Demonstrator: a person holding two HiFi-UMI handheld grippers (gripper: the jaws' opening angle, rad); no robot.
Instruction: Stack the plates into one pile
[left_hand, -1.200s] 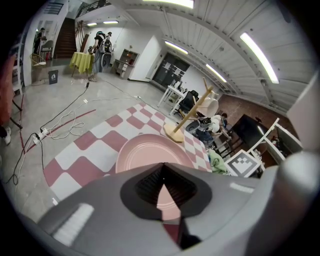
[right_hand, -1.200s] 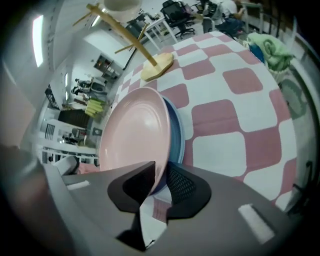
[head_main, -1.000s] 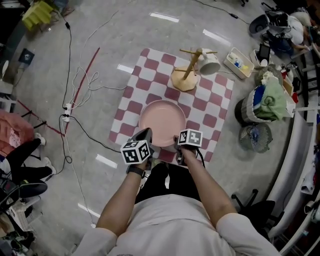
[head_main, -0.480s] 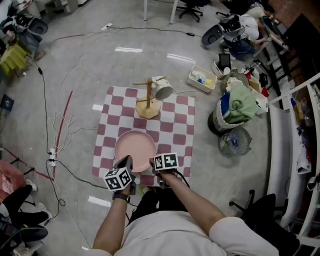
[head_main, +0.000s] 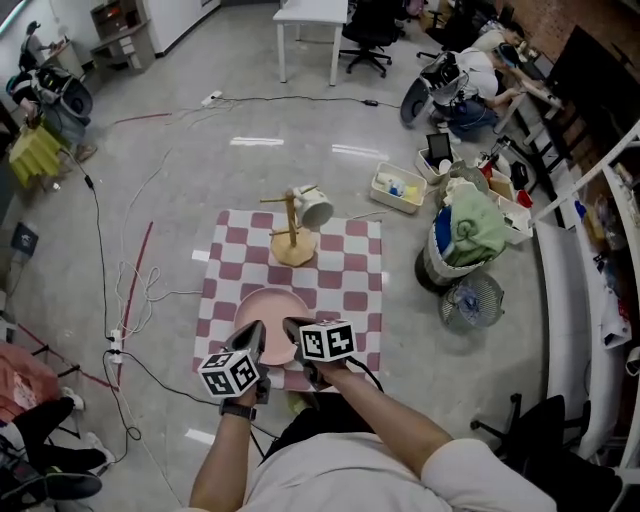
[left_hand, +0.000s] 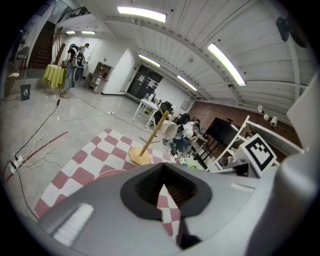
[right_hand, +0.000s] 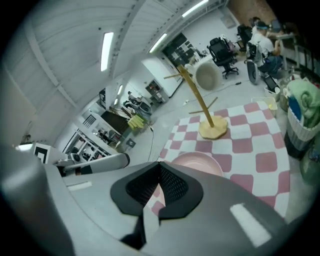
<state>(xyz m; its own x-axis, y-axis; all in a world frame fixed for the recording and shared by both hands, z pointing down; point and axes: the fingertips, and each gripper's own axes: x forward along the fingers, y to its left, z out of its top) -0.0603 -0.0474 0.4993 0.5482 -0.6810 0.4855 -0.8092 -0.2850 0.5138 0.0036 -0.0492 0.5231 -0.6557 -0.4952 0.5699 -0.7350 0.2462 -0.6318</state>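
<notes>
As left tongs (head_main: 254, 336), right tongs (head_main: 293, 328) hover, plate (head_main: 271, 308) rests.

The left hand-held gripper (head_main: 254, 334) and the right hand-held gripper (head_main: 293, 327) are now higher above the pink plate (head_main: 266, 304), and the checkered mat (head_main: 347, 268) looks farther away.

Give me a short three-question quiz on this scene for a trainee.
1. True or false: the round pink plate lies on the red-and-white checked cloth.
2. The white mug and the wooden peg stand: A) mug hangs on stand; B) mug lies beside it; C) mug stands under it.
3. Fill in: the left gripper and right gripper each hold ____.
Key: 1 true; 2 A; 3 nothing.
</notes>
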